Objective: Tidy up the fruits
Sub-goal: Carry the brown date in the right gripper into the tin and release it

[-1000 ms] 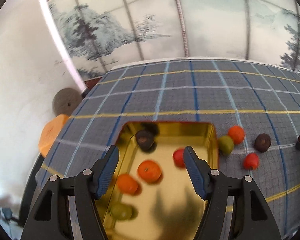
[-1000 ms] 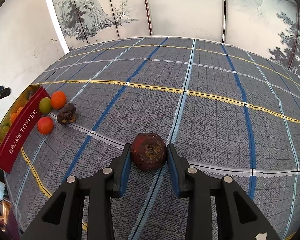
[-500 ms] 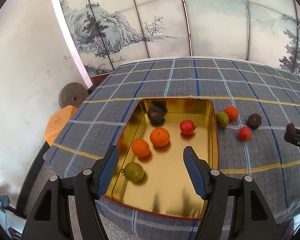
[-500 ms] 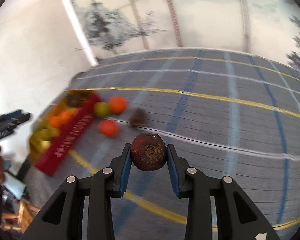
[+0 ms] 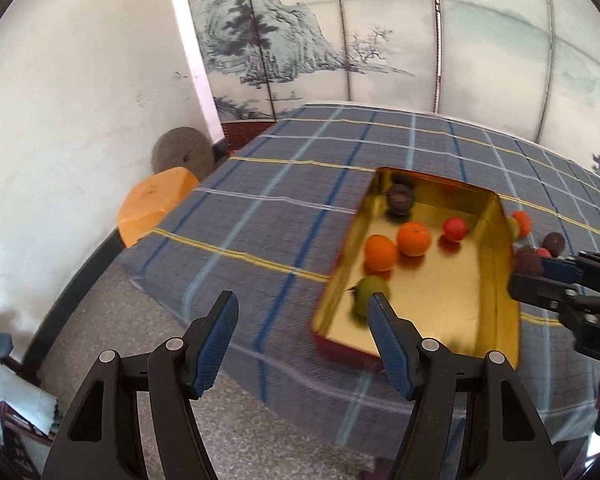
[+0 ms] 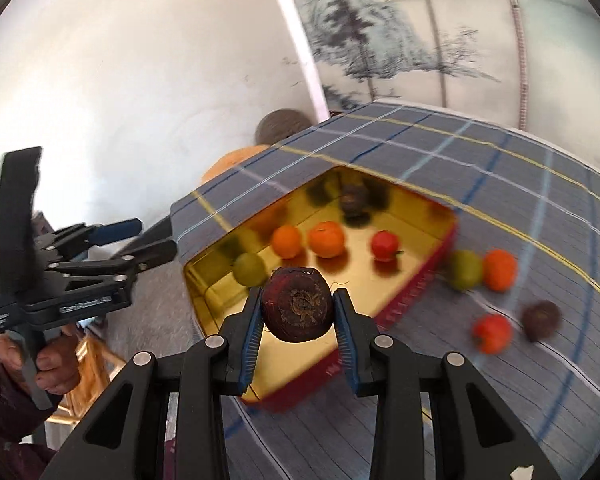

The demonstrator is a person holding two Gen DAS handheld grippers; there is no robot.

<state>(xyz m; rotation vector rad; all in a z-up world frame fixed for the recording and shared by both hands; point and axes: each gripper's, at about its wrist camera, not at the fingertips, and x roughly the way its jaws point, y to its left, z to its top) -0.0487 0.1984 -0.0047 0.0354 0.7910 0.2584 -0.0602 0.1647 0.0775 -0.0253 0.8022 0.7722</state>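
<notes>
Right wrist: dark fruit [image 6: 298,305] between gripper [image 6: 298,320] fingers.

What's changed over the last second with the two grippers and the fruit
The right gripper, shut on the dark brown fruit throughout, carried it from mid-table to the near edge of the gold tin. The left gripper, open and empty, pulled back from over the tin and off to its left. The five fruits in the tin and four beside it stayed put.

white wall [image 5: 80,92], painted landscape screen [image 5: 380,32]
</notes>
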